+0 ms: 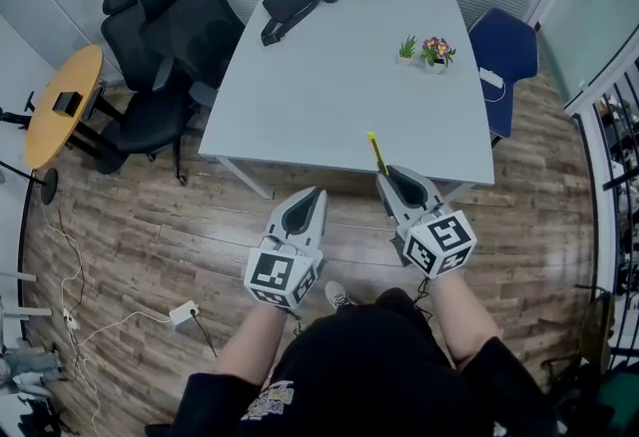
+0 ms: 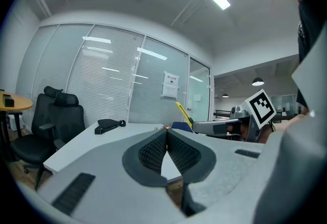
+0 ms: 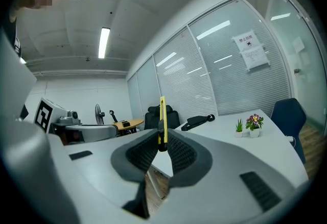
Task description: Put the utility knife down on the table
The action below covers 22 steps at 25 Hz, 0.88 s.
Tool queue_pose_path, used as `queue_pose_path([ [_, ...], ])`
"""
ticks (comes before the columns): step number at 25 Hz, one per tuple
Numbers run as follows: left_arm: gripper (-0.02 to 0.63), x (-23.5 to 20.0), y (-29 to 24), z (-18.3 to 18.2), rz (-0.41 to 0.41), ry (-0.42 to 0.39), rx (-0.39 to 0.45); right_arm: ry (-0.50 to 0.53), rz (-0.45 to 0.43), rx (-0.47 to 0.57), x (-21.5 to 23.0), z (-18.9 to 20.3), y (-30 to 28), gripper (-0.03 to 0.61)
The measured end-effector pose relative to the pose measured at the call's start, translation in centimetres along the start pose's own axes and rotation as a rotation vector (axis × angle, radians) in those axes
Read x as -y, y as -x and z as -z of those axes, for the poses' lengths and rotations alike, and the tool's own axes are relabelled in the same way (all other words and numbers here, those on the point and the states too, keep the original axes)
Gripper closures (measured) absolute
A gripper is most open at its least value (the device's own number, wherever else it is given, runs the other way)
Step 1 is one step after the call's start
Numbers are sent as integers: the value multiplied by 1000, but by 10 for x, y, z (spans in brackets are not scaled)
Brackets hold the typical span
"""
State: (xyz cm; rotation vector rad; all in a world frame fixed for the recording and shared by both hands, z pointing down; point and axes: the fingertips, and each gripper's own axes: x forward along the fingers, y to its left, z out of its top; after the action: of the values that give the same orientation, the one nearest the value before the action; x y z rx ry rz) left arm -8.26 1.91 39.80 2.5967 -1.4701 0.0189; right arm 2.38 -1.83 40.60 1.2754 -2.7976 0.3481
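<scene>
The utility knife (image 3: 162, 118) is clamped by its lower end between the pads of my right gripper (image 1: 385, 176). It stands upright out of the jaws, over the near edge of the table (image 1: 329, 86) and not yet resting on it.

Handling, as I judge it: the yellow body is slim, stiff and light, and its smooth plastic could slip in the pads if tilted. The hold on the flat sides of the handle, clear of the blade end, looks sound.

My left gripper (image 2: 167, 135) has its jaws pressed together with nothing between them. It hangs just beside the right one, short of the table.

Not determinable: whether the blade is extended. The knife's lower end is hidden between the pads, and its far tip is too small to read.
</scene>
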Motion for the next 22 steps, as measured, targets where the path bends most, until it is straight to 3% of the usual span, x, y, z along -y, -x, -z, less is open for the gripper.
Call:
queue_pose_path([
  [10,607,-19,-11,1,0,20,-14,-7,6,-12,9,-3,-26,520],
  [22,609,-39,-78,-4,-18,20,-33,-23,-10,-25,69,-13,-71,520],
])
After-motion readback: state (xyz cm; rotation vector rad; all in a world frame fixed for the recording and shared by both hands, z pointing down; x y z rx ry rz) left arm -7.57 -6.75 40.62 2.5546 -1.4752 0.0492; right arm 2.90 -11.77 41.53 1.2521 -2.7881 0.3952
